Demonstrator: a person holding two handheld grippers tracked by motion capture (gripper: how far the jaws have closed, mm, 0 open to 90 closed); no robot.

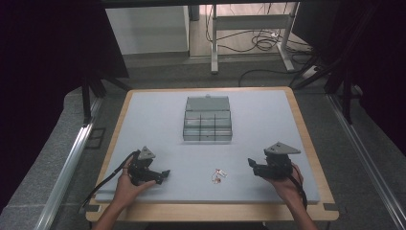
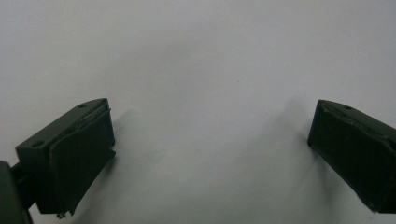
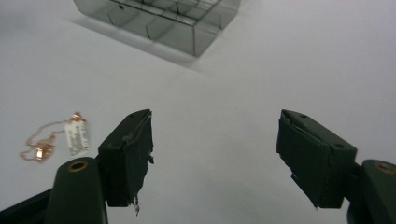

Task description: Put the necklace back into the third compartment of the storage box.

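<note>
A thin copper-coloured chain with a small white tag (image 1: 218,175) lies on the grey mat near the front edge, between my two grippers; it also lies left of the jaws in the right gripper view (image 3: 56,138). A clear compartment box (image 1: 207,120) with its lid up stands at mid-table, and one corner of the clear compartment box (image 3: 163,18) is at the top of the right gripper view. My left gripper (image 1: 163,176) rests low on the mat, open, nothing between its jaws (image 2: 210,140). My right gripper (image 1: 251,164) is open too, empty (image 3: 215,154), just right of the chain.
The grey mat (image 1: 143,124) covers a wooden table (image 1: 313,158) with bare rims at the sides and front. Dark curtains flank the table. A desk frame and cables (image 1: 258,40) stand on the floor beyond the far edge.
</note>
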